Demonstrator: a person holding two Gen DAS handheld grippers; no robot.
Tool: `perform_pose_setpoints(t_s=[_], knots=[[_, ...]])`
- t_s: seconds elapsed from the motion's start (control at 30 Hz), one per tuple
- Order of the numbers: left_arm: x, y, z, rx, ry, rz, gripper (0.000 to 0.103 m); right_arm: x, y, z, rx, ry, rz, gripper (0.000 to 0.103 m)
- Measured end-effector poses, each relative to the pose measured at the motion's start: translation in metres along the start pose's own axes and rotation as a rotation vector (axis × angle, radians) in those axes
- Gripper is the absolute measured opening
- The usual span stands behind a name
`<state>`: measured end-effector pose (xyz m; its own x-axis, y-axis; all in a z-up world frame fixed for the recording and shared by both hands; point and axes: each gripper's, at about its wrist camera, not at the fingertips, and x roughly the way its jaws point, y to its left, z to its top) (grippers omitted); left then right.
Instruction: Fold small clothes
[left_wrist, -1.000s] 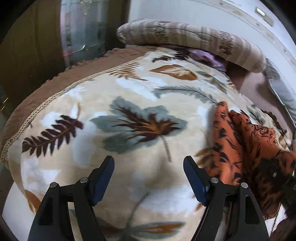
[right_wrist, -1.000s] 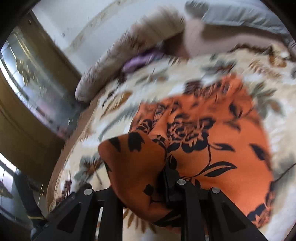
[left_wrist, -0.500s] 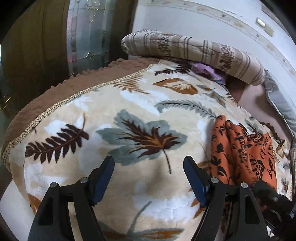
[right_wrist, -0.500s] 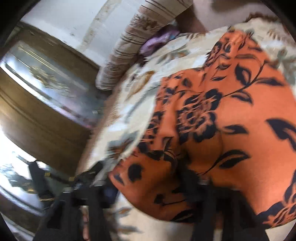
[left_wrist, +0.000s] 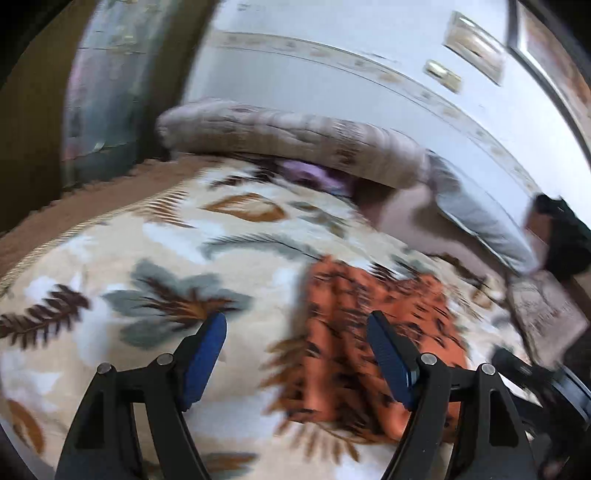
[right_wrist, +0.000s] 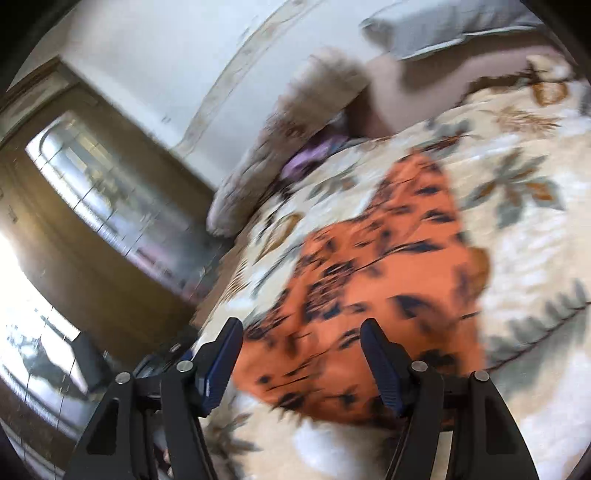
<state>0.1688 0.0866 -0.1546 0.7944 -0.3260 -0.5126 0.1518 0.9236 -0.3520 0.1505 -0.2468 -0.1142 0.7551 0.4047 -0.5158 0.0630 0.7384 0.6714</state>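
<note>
An orange garment with black floral print (right_wrist: 376, 273) lies on the leaf-patterned blanket (right_wrist: 524, 229). It also shows in the left wrist view (left_wrist: 354, 332), bunched in folds. My right gripper (right_wrist: 301, 332) is open and empty, just above the garment's near edge. My left gripper (left_wrist: 295, 332) is open and empty, with the garment's left edge between and beyond its jaws. Both views are motion-blurred.
The blanket (left_wrist: 155, 258) covers a bed. A striped bolster (left_wrist: 295, 144) and a grey pillow (left_wrist: 480, 218) lie at the head against a white wall. A purple cloth (left_wrist: 310, 173) peeks from under the bolster. A wooden mirrored wardrobe (right_wrist: 92, 221) stands beside the bed.
My right gripper has let go of the orange garment and opened; the garment now lies on the blanket. My left gripper has swung right toward the garment.
</note>
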Motion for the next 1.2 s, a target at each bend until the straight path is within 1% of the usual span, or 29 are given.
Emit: perform_pose_setpoints(t_s=[0.03,0.07,0.1,0.13,0.17,0.2,0.23,0.27,0.3,0.33,0.4,0.47,0.57,0.63,0.8,0.83,0.93,0.97,1.07,1.1,1.13,1.2], knots=[[0.002,-0.005,-0.002,0.016,0.01,-0.014,0.079,0.003,-0.01,0.002,0.029,-0.001,-0.02,0.053],[0.005,-0.011,-0.005,0.037,0.03,-0.029,0.079,0.006,-0.017,0.003,0.053,0.006,-0.04,0.05],[0.01,-0.016,-0.008,0.051,0.057,-0.04,0.079,0.012,-0.027,0.001,0.086,0.022,-0.076,0.042],[0.014,-0.018,-0.011,0.058,0.078,-0.043,0.079,0.018,-0.035,-0.001,0.109,0.04,-0.089,0.036],[0.022,-0.021,-0.015,0.07,0.118,-0.033,0.079,0.024,-0.043,-0.003,0.131,0.056,-0.093,0.035],[0.028,-0.023,-0.017,0.077,0.141,-0.019,0.079,0.028,-0.05,-0.006,0.152,0.06,-0.097,0.031],[0.031,-0.024,-0.019,0.08,0.157,-0.012,0.079,0.031,-0.054,-0.007,0.169,0.056,-0.096,0.026],[0.035,-0.025,-0.021,0.085,0.164,-0.012,0.078,0.032,-0.057,-0.008,0.182,0.054,-0.092,0.023],[0.036,-0.028,-0.023,0.099,0.161,-0.011,0.064,0.034,-0.059,-0.008,0.189,0.056,-0.087,0.023],[0.037,-0.03,-0.025,0.112,0.161,-0.013,0.035,0.034,-0.06,-0.008,0.189,0.06,-0.082,0.023],[0.042,-0.038,-0.03,0.162,0.178,-0.002,0.011,0.036,-0.061,-0.007,0.182,0.072,-0.078,0.023],[0.047,-0.041,-0.033,0.172,0.186,0.018,0.01,0.038,-0.061,-0.007,0.167,0.082,-0.086,0.023],[0.053,-0.039,-0.033,0.155,0.196,0.032,0.009,0.046,-0.058,-0.009,0.144,0.085,-0.115,0.023],[0.057,-0.037,-0.033,0.14,0.198,0.056,0.012,0.052,-0.056,-0.01,0.115,0.084,-0.138,0.023],[0.062,-0.037,-0.032,0.145,0.176,0.081,0.012,0.062,-0.049,-0.008,0.069,0.089,-0.182,0.023],[0.064,-0.036,-0.031,0.136,0.177,0.081,0.01,0.063,-0.048,-0.008,0.057,0.091,-0.185,0.023],[0.071,-0.031,-0.026,0.109,0.185,0.084,0.008,0.062,-0.048,-0.006,0.055,0.104,-0.175,0.023],[0.075,-0.031,-0.026,0.114,0.192,0.098,0.007,0.061,-0.048,-0.005,0.06,0.112,-0.17,0.023],[0.079,-0.036,-0.033,0.18,0.202,0.143,0.006,0.056,-0.046,0.004,0.086,0.156,-0.157,0.023],[0.078,-0.038,-0.034,0.194,0.198,0.148,0.006,0.053,-0.042,0.009,0.081,0.172,-0.149,0.027],[0.078,-0.038,-0.034,0.197,0.198,0.148,0.006,0.048,-0.037,0.016,0.065,0.167,-0.131,0.027],[0.079,-0.035,-0.034,0.18,0.205,0.144,0.006,0.039,-0.027,0.03,0.035,0.113,-0.122,0.026]])
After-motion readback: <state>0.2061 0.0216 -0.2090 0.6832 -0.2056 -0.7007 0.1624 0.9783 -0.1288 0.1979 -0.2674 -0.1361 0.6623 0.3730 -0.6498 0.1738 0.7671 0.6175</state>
